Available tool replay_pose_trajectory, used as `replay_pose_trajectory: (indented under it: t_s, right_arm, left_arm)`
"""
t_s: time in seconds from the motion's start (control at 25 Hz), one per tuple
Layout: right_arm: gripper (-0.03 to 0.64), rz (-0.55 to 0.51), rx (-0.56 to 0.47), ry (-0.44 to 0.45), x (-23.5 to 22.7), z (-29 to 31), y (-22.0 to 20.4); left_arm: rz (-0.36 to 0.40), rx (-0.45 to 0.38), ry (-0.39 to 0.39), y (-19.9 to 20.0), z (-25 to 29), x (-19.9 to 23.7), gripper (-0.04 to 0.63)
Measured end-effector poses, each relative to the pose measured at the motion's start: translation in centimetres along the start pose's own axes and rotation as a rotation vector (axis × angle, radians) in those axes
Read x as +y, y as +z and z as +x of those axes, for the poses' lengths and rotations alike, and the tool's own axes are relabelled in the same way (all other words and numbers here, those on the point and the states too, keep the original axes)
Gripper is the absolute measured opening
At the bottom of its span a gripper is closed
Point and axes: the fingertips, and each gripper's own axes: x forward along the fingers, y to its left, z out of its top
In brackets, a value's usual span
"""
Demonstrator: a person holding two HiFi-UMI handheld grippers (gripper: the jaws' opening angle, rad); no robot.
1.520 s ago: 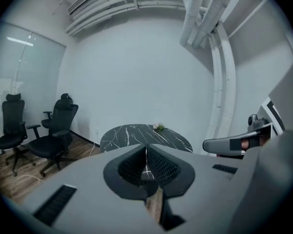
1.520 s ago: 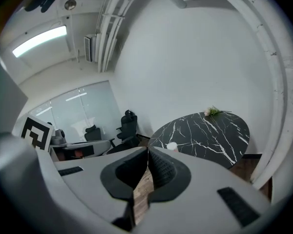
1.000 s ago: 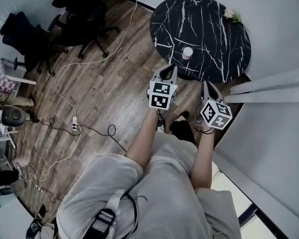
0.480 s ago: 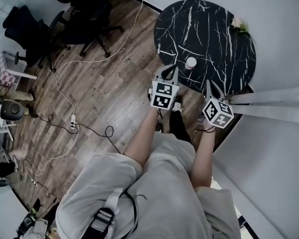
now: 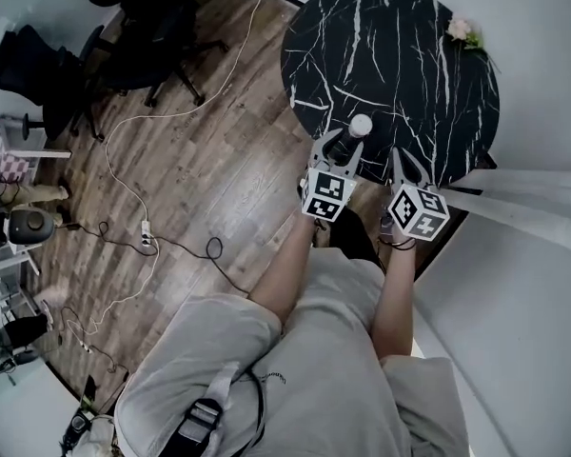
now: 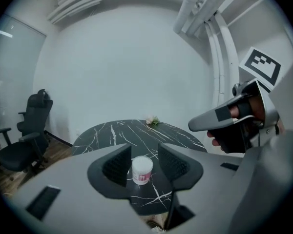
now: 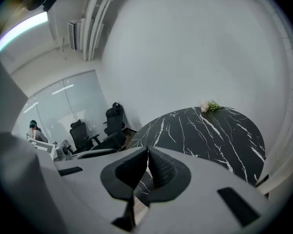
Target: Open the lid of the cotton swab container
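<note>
Container near the table's front edge
The cotton swab container point(image 5: 361, 125) stands on the table point(image 5: 409, 55), by its near edge; flowers point(image 5: 463, 30) lie at the far rim; chairs point(image 5: 124, 27) stand left, on the floor point(image 5: 200, 179).

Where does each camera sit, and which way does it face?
Head view: on the person's head, looking steeply down on the black table, cotton swab container, forearms, lap, left tool, right tool.
Left gripper view: on the left tool, facing across the table; its jaws, just opening, frame the untouched container; right tool at right.
Right gripper view: on the right tool, facing the table; jaws together, empty.
Shared: both gripper views show the table's flowers.
</note>
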Motion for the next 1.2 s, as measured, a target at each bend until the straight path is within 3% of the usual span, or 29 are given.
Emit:
replay_pose_trajectory:
  t_s: [0.52,1.0,1.2]
  right_arm:
    - [0.034,-0.025,0.046,0.051,-4.5,7.6,-2.9]
    - [0.034,-0.014,0.065,0.047,-9.9,12.4,-2.8]
    - [0.034,-0.024,0.075,0.064,-9.7,12.8,-2.2]
  left_arm:
    - [-0.021,0.210,-0.005,-10.9,8.4,0.3,0.291]
    - [0.128,0.300,0.085,-13.3,14.5,2.0,0.295]
    - [0.089,0.287,0.090,-12.9,14.6,2.4,0.257]
